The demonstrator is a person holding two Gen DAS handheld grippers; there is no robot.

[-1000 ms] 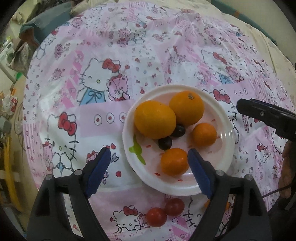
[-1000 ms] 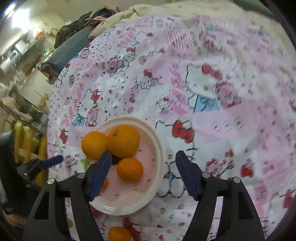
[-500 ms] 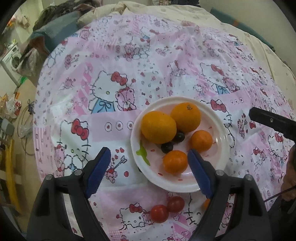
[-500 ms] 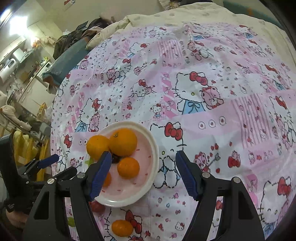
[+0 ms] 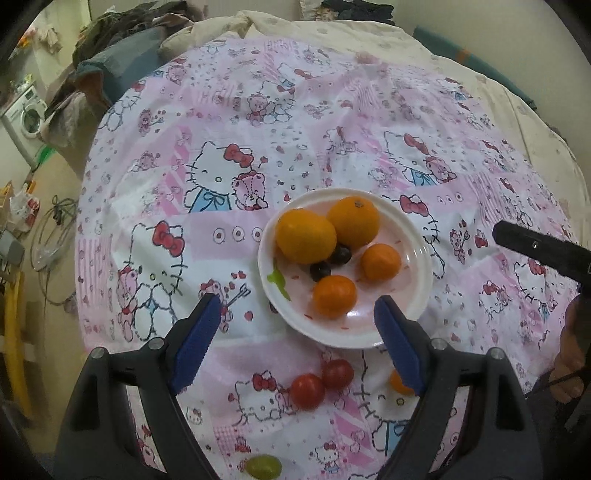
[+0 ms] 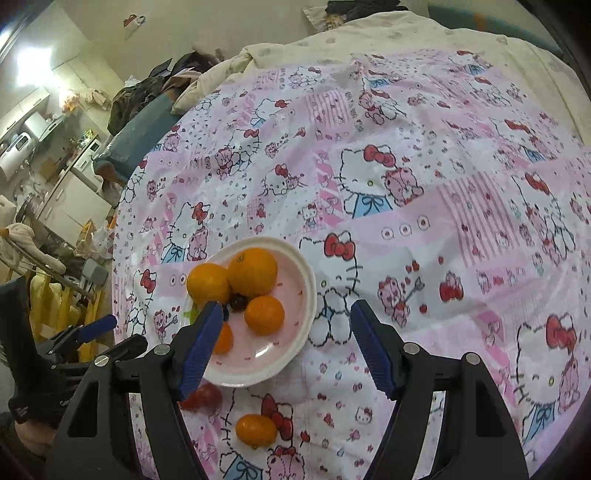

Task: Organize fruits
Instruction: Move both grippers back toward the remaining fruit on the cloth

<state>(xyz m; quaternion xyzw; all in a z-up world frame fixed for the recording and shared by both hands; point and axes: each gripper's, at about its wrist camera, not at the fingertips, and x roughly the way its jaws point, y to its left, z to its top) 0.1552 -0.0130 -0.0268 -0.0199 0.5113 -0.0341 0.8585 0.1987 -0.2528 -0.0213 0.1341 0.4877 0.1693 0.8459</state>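
Note:
A white plate (image 5: 417,236) (image 6: 306,295) on the pink cartoon-print cloth holds two large oranges (image 5: 306,236) (image 6: 252,272), two small tangerines (image 5: 334,291) (image 6: 264,309) and two dark grapes (image 5: 320,270). On the cloth near the plate's front lie two red tomatoes (image 5: 307,391), a small tangerine (image 6: 256,430) and a green grape (image 5: 263,467). My left gripper (image 5: 295,325) hovers open above the plate's near edge, empty. My right gripper (image 6: 286,334) hangs open and empty over the plate's right rim. Its tip (image 5: 532,247) shows in the left wrist view.
The cloth (image 5: 332,110) covers a round surface with a cream quilt (image 6: 369,33) behind it. Clothes are piled at the back left (image 5: 110,48). A washing machine (image 5: 26,118) and floor clutter lie beyond the left edge. A person's hand (image 5: 572,362) is at the right.
Both grippers have drawn back and up from the plate, so plate and fruit look smaller and more cloth shows. The green grape and loose tangerine came into view. Jaws unchanged.

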